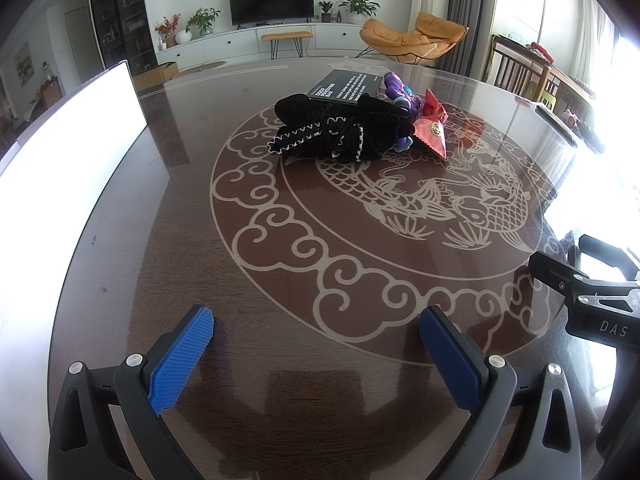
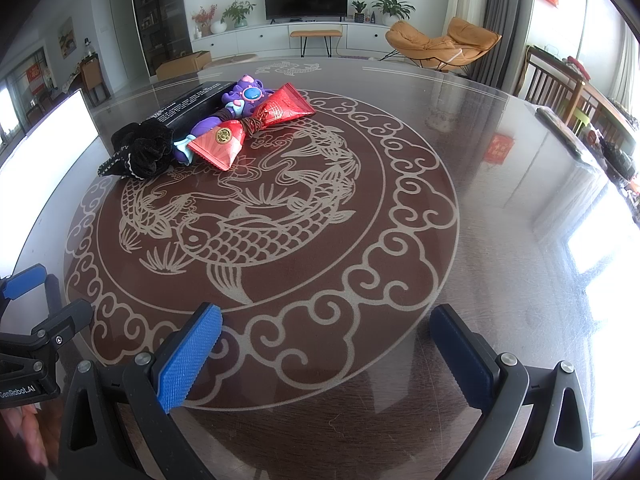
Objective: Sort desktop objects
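A pile of objects lies on the far side of the round glass-topped table. A black shoe with white stitching lies in front of a black box with white print. Beside them are a purple plastic toy and a red foil bow. My left gripper is open, low over the near table edge, well short of the pile. My right gripper is open too, nothing between its blue pads.
A white bin or panel stands at the table's left edge. Wooden chairs stand at the right. A fish-and-cloud pattern covers the table's middle. Each gripper shows at the other view's side edge, the right gripper and the left gripper.
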